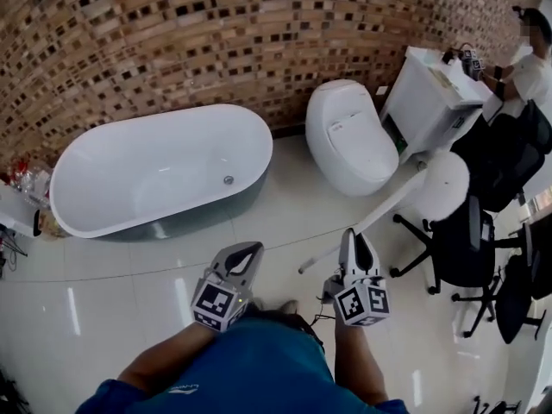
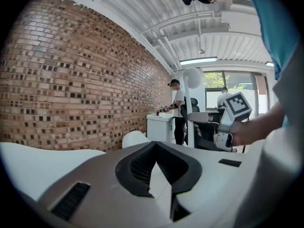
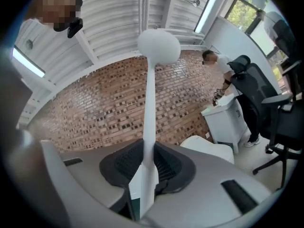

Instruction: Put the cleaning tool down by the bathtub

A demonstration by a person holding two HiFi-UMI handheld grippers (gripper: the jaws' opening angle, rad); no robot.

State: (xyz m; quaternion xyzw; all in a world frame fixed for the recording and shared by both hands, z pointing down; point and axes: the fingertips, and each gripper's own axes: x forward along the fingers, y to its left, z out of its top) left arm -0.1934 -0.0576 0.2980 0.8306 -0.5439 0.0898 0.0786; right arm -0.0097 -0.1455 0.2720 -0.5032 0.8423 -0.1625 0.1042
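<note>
Pinching white cleaning tool (image 1: 442,186), long handle, round head: right tool (image 1: 349,233); left tool (image 1: 255,247) pressed together.

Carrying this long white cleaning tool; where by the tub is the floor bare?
Bare: the white tiled floor along the white oval bathtub's near side, and the strip toward the white toilet. Crowded: black office chairs at right, clutter at the tub's left end.
</note>
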